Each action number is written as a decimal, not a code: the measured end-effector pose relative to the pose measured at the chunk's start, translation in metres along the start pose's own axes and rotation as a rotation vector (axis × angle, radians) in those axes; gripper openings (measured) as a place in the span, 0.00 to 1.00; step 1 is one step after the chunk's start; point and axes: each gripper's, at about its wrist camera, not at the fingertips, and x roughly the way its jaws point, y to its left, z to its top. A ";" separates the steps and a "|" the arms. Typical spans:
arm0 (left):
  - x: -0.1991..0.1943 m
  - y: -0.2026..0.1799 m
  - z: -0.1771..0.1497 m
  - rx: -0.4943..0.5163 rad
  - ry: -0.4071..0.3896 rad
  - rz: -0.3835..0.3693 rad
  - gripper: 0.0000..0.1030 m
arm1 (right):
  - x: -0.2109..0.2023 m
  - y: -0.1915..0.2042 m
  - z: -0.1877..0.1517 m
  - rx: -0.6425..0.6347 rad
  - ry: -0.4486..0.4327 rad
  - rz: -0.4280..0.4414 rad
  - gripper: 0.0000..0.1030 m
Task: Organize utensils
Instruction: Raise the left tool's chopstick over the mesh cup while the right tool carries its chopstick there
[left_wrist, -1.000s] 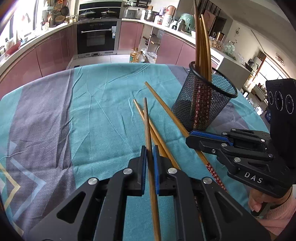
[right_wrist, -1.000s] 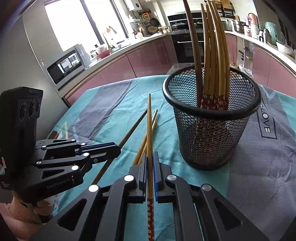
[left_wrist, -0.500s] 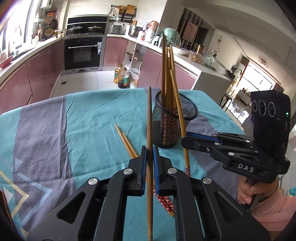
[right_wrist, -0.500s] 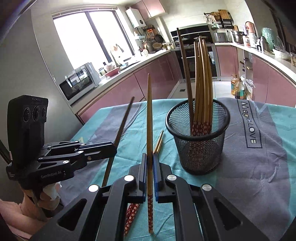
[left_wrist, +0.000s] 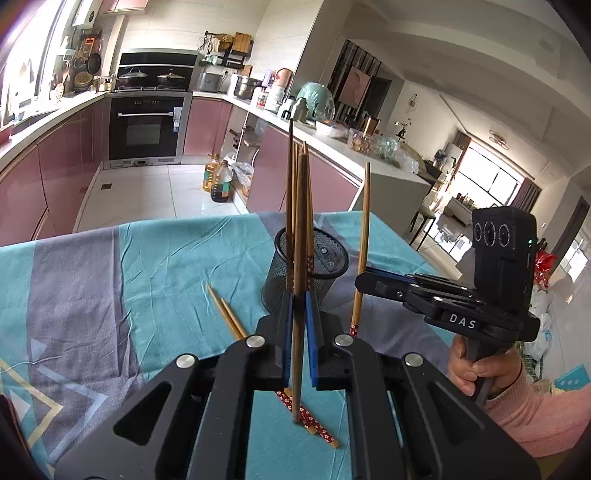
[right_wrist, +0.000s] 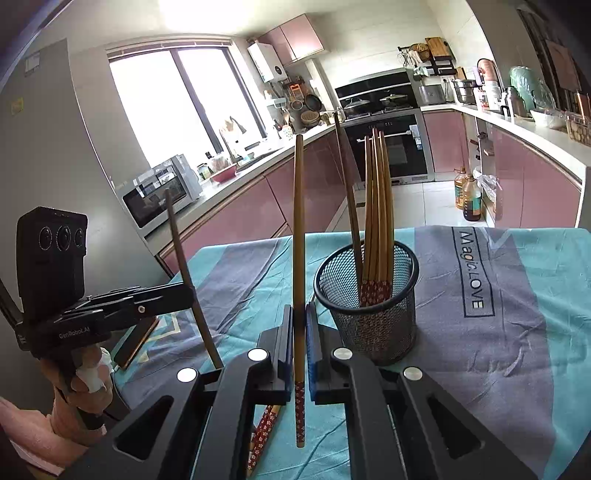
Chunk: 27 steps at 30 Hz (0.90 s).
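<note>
While both grippers hang above the cloth-covered counter (left_wrist: 155, 266), each clamps one chopstick held nearly upright. At the bottom centre of the left wrist view, the left gripper (left_wrist: 299, 314) has its blue-padded fingers (left_wrist: 287, 332) clenched on a dark chopstick (left_wrist: 300, 229), whose lower end hangs just over the cloth. The same gripper shows at the left edge of the right wrist view, where that stick leans a little. At the bottom centre of the right wrist view, the right gripper (right_wrist: 300, 332) has its fingers (right_wrist: 311, 339) clenched on a lighter chopstick (right_wrist: 298, 236), its red patterned end pointing down below the pads. Seen from the left wrist view, this gripper sits at the right, held by a hand (left_wrist: 476, 369) in a pink sleeve.

A black mesh cup (right_wrist: 369, 295) stands on the counter just right of centre in the right wrist view, with several chopsticks upright inside, red ends down. Two more chopsticks (left_wrist: 229, 317) lie flat on the cloth, partly hidden under the left gripper.
</note>
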 end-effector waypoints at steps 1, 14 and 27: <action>-0.002 -0.001 0.001 -0.002 -0.008 -0.004 0.07 | -0.001 0.001 0.001 0.000 -0.004 -0.001 0.05; -0.004 -0.007 0.030 0.002 -0.082 -0.030 0.07 | -0.010 -0.004 0.025 -0.025 -0.074 -0.033 0.05; -0.007 -0.019 0.064 0.033 -0.138 -0.032 0.07 | -0.016 -0.004 0.053 -0.048 -0.137 -0.047 0.05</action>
